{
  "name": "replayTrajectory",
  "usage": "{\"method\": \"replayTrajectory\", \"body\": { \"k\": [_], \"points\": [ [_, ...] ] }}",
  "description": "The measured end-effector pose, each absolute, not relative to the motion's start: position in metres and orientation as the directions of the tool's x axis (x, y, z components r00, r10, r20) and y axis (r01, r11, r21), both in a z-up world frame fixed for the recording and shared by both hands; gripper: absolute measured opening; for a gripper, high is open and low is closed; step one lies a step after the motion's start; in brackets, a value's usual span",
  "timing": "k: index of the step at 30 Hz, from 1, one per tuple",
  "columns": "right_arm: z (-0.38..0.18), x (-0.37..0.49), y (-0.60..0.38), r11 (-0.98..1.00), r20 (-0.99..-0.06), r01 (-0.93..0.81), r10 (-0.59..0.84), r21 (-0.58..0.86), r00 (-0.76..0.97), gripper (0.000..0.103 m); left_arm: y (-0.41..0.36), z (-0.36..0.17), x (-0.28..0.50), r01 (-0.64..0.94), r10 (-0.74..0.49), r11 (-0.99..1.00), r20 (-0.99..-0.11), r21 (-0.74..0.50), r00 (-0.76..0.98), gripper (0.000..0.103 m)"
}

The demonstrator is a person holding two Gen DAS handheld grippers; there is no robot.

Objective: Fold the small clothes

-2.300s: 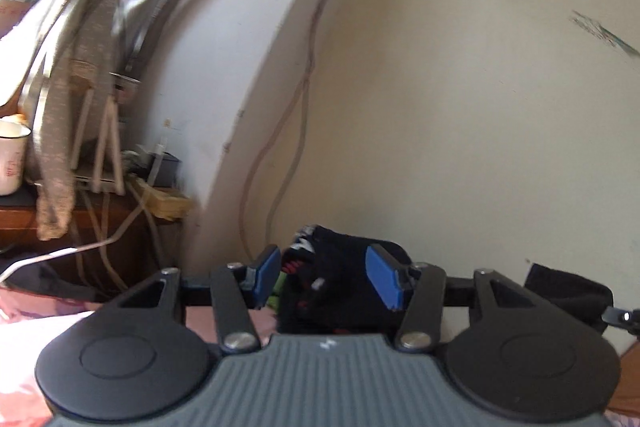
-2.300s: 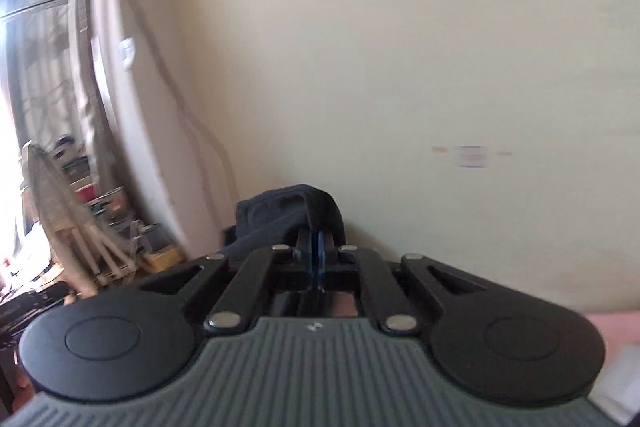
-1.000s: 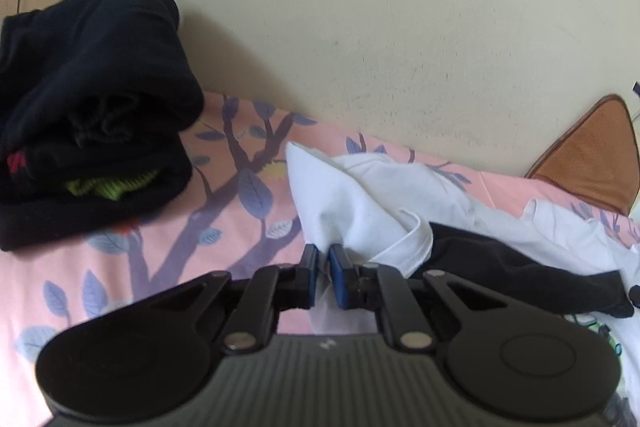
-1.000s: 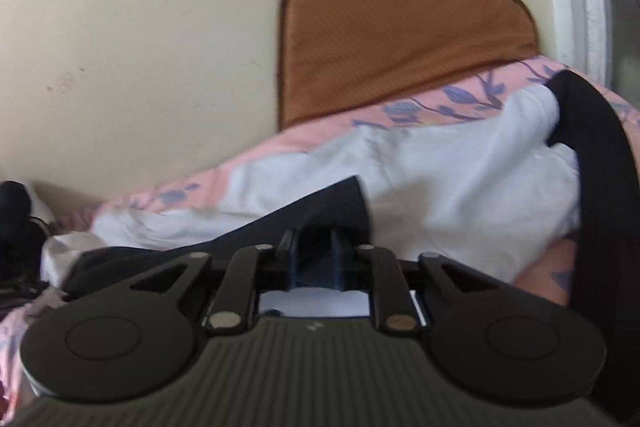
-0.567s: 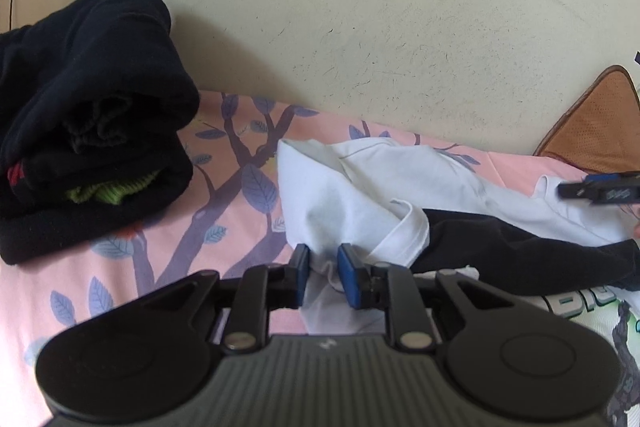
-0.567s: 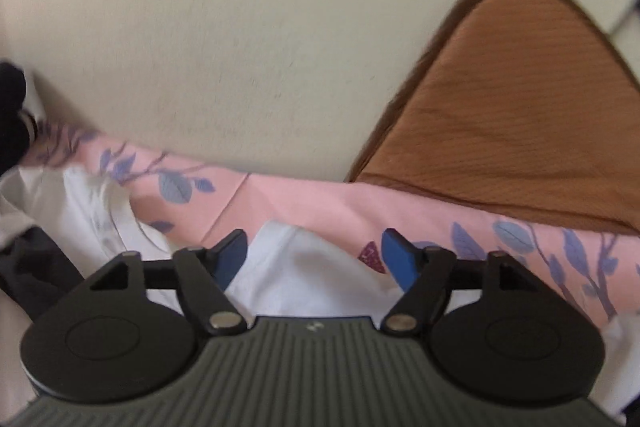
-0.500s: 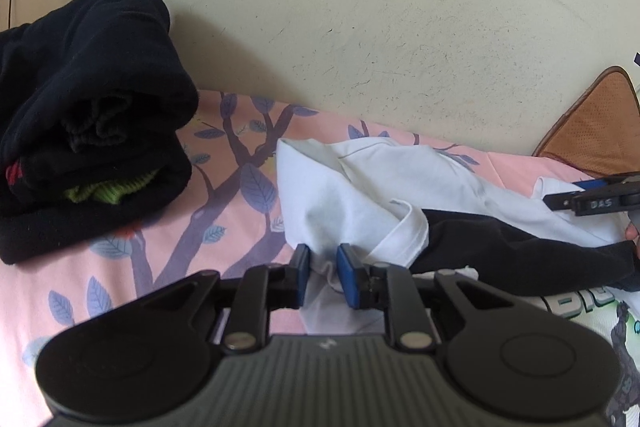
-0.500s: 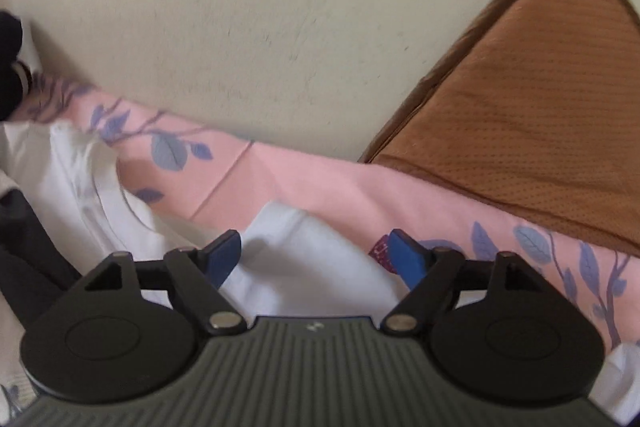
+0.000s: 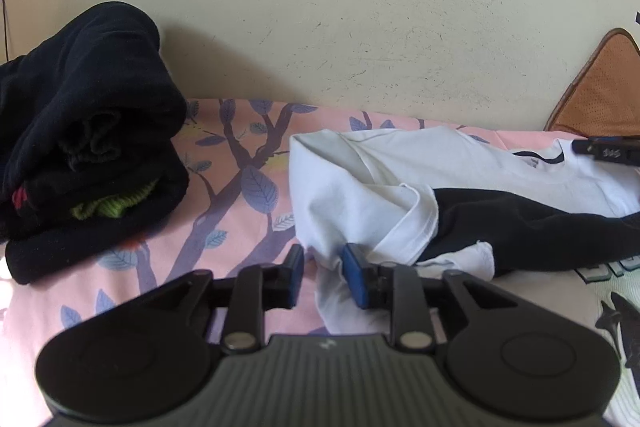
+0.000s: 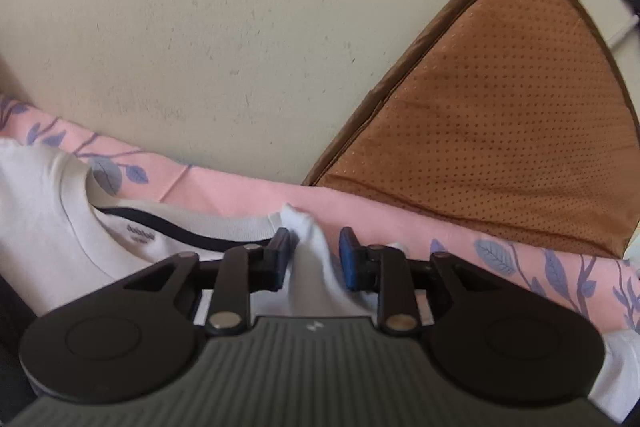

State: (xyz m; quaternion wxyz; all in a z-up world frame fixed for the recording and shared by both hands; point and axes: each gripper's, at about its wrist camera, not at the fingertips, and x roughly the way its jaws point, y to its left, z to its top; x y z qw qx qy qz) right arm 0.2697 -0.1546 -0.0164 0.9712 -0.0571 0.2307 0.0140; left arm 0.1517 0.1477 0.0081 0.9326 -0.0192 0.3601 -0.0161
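Observation:
A white T-shirt (image 9: 400,179) lies crumpled on the pink leaf-print bed sheet (image 9: 240,171), with a black garment (image 9: 540,231) draped across it. My left gripper (image 9: 322,273) is part open, its blue pads on either side of a fold at the shirt's lower left edge. My right gripper (image 10: 312,259) is part open around a raised bunch of the white shirt (image 10: 52,227) by its collar. The right gripper's tip shows at the right edge of the left wrist view (image 9: 608,150).
A pile of folded dark clothes (image 9: 88,139) sits at the left against the cream wall (image 9: 360,27). A brown perforated cushion (image 10: 500,123) leans on the wall at the right. A printed garment (image 9: 616,311) lies at the lower right.
Both grippers swung down from the wall to the bed. My left gripper's jaws opened slightly around the shirt fold. My right gripper let go of the black garment, moved to the collar and narrowed around the white cloth.

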Motion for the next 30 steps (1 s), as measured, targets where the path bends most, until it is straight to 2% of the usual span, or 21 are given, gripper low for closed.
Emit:
{"method": "replayTrajectory", "body": {
  "k": [1, 3, 8, 10, 14, 15, 16, 17, 18, 19, 20, 21, 23, 25, 27, 28, 29, 30],
  "points": [
    [-0.008, 0.258, -0.155, 0.995, -0.42, -0.061, 0.02, -0.084, 0.907, 0.034, 0.151, 0.011, 0.15, 0.015, -0.048, 0.998, -0.669, -0.055, 0.742, 0.028],
    [0.008, 0.24, -0.152, 0.991, -0.398, -0.122, 0.093, -0.048, 0.913, 0.034, 0.159, 0.017, 0.148, 0.008, -0.062, 0.996, -0.655, -0.084, 0.753, 0.043],
    [0.021, 0.237, -0.123, 0.953, -0.447, -0.294, 0.293, 0.069, 0.845, 0.035, 0.177, 0.034, 0.134, 0.008, -0.086, 0.991, -0.609, -0.13, 0.789, 0.047],
    [0.019, 0.251, -0.103, 0.943, -0.474, -0.322, 0.32, 0.08, 0.82, 0.035, 0.18, 0.041, 0.127, 0.025, -0.119, 0.987, -0.605, -0.161, 0.787, 0.051],
    [0.013, 0.294, -0.071, 0.935, -0.523, -0.334, 0.345, 0.12, 0.779, 0.035, 0.163, 0.04, 0.101, 0.111, -0.153, 0.988, -0.613, -0.106, 0.776, 0.064],
    [0.011, 0.305, -0.064, 0.934, -0.536, -0.332, 0.347, 0.13, 0.769, 0.038, 0.154, 0.037, 0.095, 0.137, -0.155, 0.988, -0.619, -0.076, 0.77, 0.068],
    [0.007, 0.315, -0.059, 0.934, -0.552, -0.329, 0.349, 0.138, 0.758, 0.049, 0.144, 0.032, 0.09, 0.156, -0.144, 0.987, -0.628, -0.037, 0.765, 0.069],
    [0.002, 0.323, -0.053, 0.934, -0.569, -0.323, 0.35, 0.152, 0.744, 0.06, 0.136, 0.027, 0.088, 0.165, -0.126, 0.986, -0.638, 0.002, 0.76, 0.068],
    [-0.004, 0.331, -0.049, 0.931, -0.592, -0.323, 0.36, 0.174, 0.721, 0.061, 0.127, 0.018, 0.088, 0.171, -0.098, 0.984, -0.653, 0.049, 0.751, 0.056],
    [-0.005, 0.331, -0.051, 0.922, -0.621, -0.331, 0.381, 0.2, 0.685, 0.056, 0.12, 0.01, 0.09, 0.174, -0.076, 0.982, -0.674, 0.078, 0.735, 0.042],
    [-0.009, 0.333, -0.044, 0.915, -0.643, -0.346, 0.395, 0.209, 0.656, 0.02, 0.118, 0.003, 0.092, 0.188, -0.084, 0.979, -0.691, 0.076, 0.718, 0.02],
    [-0.008, 0.328, -0.04, 0.919, -0.633, -0.348, 0.381, 0.183, 0.674, 0.007, 0.12, 0.002, 0.09, 0.186, -0.086, 0.98, -0.681, 0.075, 0.727, 0.017],
    [0.004, 0.309, -0.034, 0.938, -0.536, -0.331, 0.331, 0.1, 0.777, 0.007, 0.132, 0.007, 0.088, 0.136, -0.069, 0.99, -0.676, 0.046, 0.734, 0.013],
    [0.013, 0.299, -0.039, 0.947, -0.455, -0.301, 0.318, 0.111, 0.832, 0.007, 0.153, 0.007, 0.083, 0.083, -0.087, 0.996, -0.675, -0.039, 0.732, 0.013],
    [0.008, 0.301, -0.035, 0.951, -0.479, -0.295, 0.304, 0.096, 0.824, 0.008, 0.164, 0.003, 0.079, 0.063, -0.117, 0.993, -0.679, -0.103, 0.725, 0.014],
    [0.0, 0.306, -0.026, 0.95, -0.533, -0.307, 0.285, 0.049, 0.797, 0.011, 0.164, 0.003, 0.077, 0.062, -0.115, 0.993, -0.675, -0.101, 0.729, 0.016],
    [-0.007, 0.309, -0.019, 0.945, -0.589, -0.327, 0.267, 0.005, 0.763, 0.026, 0.161, 0.003, 0.075, 0.065, -0.104, 0.994, -0.673, -0.083, 0.732, 0.018],
    [-0.012, 0.309, -0.015, 0.94, -0.604, -0.338, 0.252, -0.032, 0.756, 0.033, 0.159, 0.003, 0.073, 0.071, -0.099, 0.995, -0.67, -0.069, 0.736, 0.023]
  ]
}}
